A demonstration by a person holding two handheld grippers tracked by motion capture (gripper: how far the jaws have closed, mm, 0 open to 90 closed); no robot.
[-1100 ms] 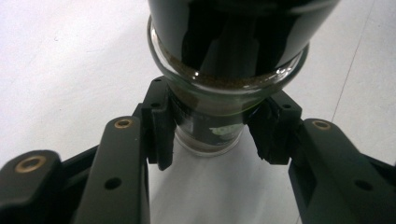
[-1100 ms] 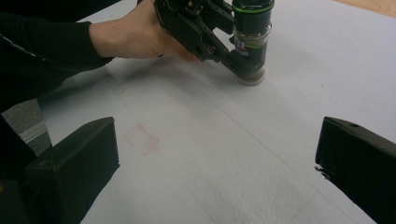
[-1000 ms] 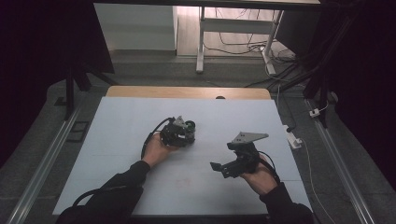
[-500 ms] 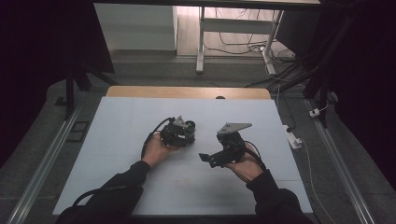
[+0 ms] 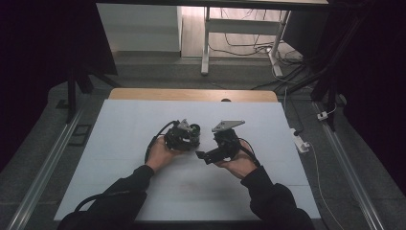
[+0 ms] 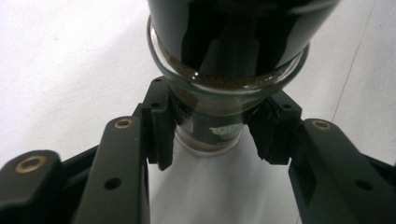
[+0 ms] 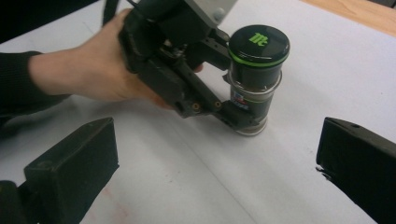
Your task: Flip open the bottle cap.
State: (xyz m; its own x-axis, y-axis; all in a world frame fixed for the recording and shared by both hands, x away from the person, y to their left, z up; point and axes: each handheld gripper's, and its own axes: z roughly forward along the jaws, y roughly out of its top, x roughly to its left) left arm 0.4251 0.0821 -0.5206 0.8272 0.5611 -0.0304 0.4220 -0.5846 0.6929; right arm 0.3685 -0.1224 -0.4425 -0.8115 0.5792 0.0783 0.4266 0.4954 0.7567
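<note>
I'm steadying the jar [image 7: 254, 79] upright on the white counter [image 5: 119, 143], left claw [image 6: 210, 133] pinching its glass base, while my spread right claw [image 7: 219, 177] is facing it, probably needing to close around the green-rimmed lid [image 7: 259, 44] next.

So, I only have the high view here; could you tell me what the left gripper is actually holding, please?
Observer: A small glass jar with a black lid; the left gripper is clamped on its lower body.
Operator: Thank you. Is the jar upright?
Observer: Yes, in the right gripper view it stands on the white table, lid up, with a green rim and green logo.
Operator: And is there anything inside it?
Observer: The left gripper view shows a brown granular layer through the glass just below the lid.
Operator: And the right gripper?
Observer: The right gripper is open, jaws wide apart, facing the jar with a gap between.
</note>
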